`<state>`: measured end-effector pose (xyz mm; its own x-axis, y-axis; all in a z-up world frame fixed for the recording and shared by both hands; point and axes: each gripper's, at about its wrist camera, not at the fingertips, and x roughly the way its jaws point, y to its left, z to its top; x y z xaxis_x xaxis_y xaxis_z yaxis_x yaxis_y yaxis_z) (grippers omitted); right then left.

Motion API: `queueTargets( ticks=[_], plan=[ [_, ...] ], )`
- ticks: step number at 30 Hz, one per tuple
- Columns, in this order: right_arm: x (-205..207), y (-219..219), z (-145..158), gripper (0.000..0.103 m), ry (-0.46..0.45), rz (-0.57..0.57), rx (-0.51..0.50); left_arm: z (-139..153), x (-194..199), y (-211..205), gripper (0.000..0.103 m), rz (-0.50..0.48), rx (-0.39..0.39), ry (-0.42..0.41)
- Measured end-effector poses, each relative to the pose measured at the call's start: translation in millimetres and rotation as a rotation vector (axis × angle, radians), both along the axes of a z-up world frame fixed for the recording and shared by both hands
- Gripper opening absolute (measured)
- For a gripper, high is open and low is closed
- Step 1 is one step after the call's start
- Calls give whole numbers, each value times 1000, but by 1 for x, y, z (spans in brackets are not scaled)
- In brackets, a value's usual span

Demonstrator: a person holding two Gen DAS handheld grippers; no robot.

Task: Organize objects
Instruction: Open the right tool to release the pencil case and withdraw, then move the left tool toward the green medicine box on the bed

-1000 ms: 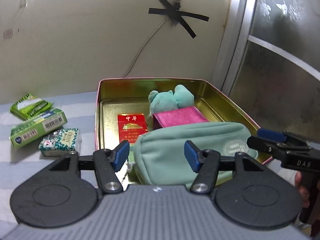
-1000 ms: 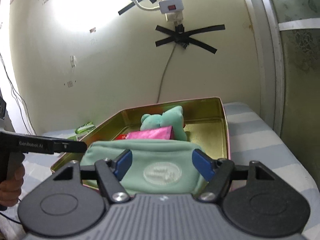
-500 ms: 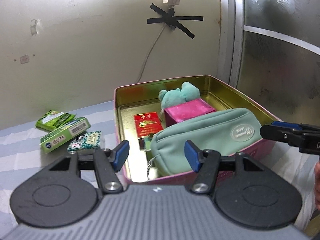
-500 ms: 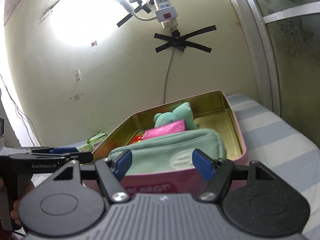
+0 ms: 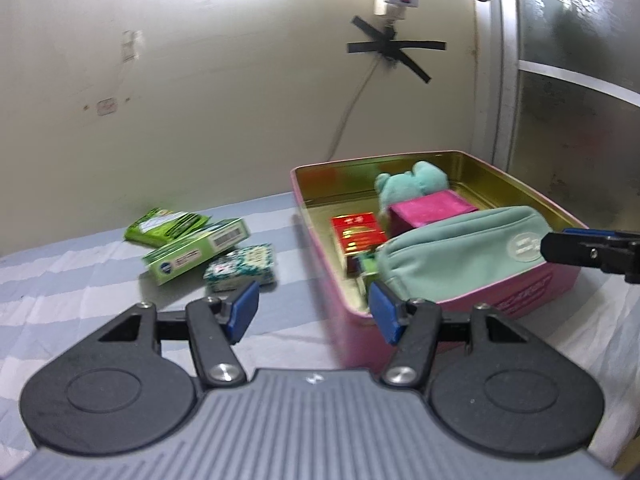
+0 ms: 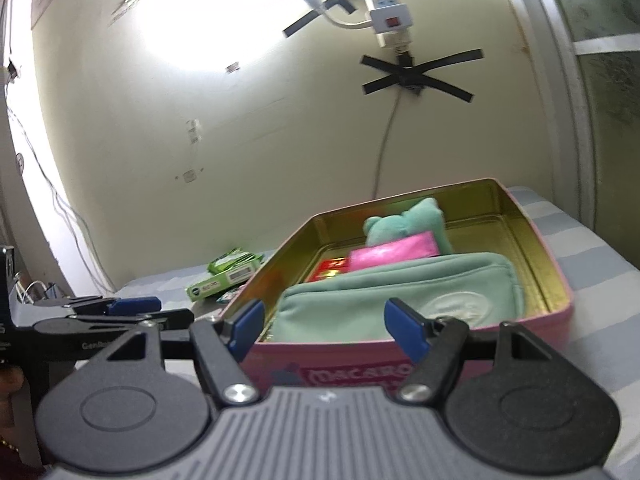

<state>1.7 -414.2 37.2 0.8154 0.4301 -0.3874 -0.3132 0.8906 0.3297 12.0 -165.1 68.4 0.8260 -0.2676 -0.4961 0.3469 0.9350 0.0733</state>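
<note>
I'm holding my left claw (image 5: 313,317) open and empty, tilting down over the striped sheet (image 5: 80,280) near the boxes (image 5: 196,248). My right claw (image 6: 327,330) is gaping empty before the tin (image 6: 552,292) holding the pouch (image 6: 400,296).

pink tin (image 5: 532,292), mint pouch (image 5: 460,256), striped cloth (image 5: 60,280)

The left tongs (image 5: 313,312) stand open with nothing between the blue pads (image 5: 244,311), pointing forward and somewhat downward. The right tongs (image 6: 326,326) are open too, jaws apart and empty, also tipped a little downward. Both are held side by side, near each other at about the same height. Fingers (image 6: 10,390) of a hand show at the left tongs' handle.
</note>
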Motion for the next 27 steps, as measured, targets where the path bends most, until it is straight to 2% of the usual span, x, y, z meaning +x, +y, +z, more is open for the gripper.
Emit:
queueTargets(
  ticks=[15,27],
  plan=[
    [12,75,4,69,9,112,-79,-26,20,78,63,123,-49,56],
    [32,151,-3,69,19,223,-196,-48,52,149,63,277,-99,83]
  ],
)
